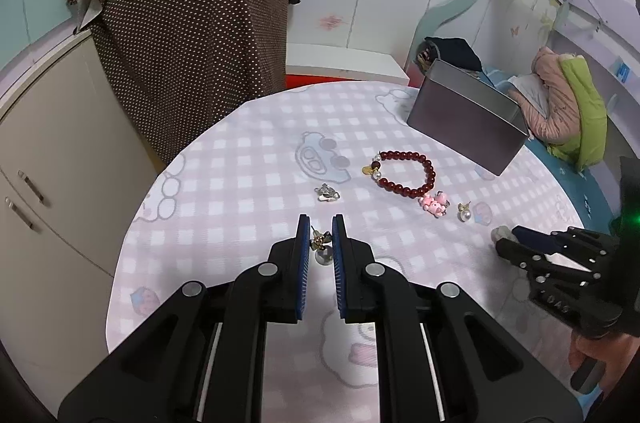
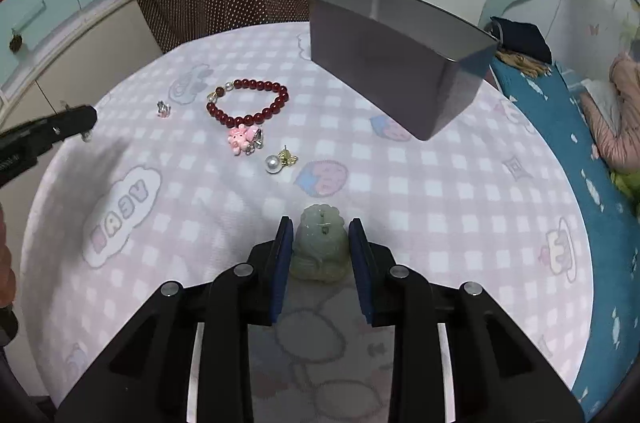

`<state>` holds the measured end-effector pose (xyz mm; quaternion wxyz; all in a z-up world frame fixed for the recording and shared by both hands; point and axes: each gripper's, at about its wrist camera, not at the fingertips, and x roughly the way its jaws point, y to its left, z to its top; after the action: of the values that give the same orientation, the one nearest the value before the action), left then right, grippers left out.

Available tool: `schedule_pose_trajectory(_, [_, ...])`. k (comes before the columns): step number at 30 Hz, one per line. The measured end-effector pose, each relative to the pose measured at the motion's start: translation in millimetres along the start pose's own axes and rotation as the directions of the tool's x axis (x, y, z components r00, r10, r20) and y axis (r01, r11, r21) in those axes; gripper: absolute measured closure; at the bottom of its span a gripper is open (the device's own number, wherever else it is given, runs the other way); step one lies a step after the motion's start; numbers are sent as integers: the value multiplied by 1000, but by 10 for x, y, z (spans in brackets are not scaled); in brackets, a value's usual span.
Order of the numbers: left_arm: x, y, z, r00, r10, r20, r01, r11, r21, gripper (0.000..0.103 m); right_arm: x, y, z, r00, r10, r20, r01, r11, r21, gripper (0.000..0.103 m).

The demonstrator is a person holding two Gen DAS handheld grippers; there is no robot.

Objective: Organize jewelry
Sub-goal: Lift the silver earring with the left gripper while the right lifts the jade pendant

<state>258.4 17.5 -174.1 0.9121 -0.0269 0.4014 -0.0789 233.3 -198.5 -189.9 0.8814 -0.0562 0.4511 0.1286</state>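
My left gripper point(image 1: 321, 223) is shut on a pearl earring point(image 1: 322, 251) with a gold top, low over the pink checked cloth point(image 1: 240, 183). My right gripper point(image 2: 320, 227) is shut on a pale green jade pendant point(image 2: 320, 247) that lies on the cloth; its pads press both sides. Further out lie a red bead bracelet point(image 2: 248, 103), a pink bear charm point(image 2: 239, 139), a second pearl earring point(image 2: 276, 162) and a small silver charm point(image 2: 163, 109). An open grey metal tin point(image 2: 384, 63) stands at the back right. The left wrist view shows the right gripper point(image 1: 506, 239) at the right edge.
The round table's edge curves close on the left, with a beige cabinet point(image 1: 52, 163) below it. Something draped in brown dotted cloth point(image 1: 188, 43) stands behind the table. A bed with a blue cover point(image 2: 560, 127) and a pink jacket lies to the right.
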Motion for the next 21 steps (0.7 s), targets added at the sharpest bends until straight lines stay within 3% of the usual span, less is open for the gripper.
schedule_pose_trajectory(7, [301, 29, 161, 999, -38, -6, 38, 999, -26, 92, -98, -21, 63, 999, 23, 26, -24, 1000, 19, 77])
schedule_pose_trajectory(17, [-47, 67, 75, 990, -129, 55, 130, 991, -23, 92, -257, 2, 153, 997, 36, 67, -36, 999, 3, 77])
schedule_pose_trajectory(21, [-270, -1, 77, 982, -147, 119, 144, 989, 39, 92, -290, 16, 188, 996, 50, 79, -51, 999, 5, 77])
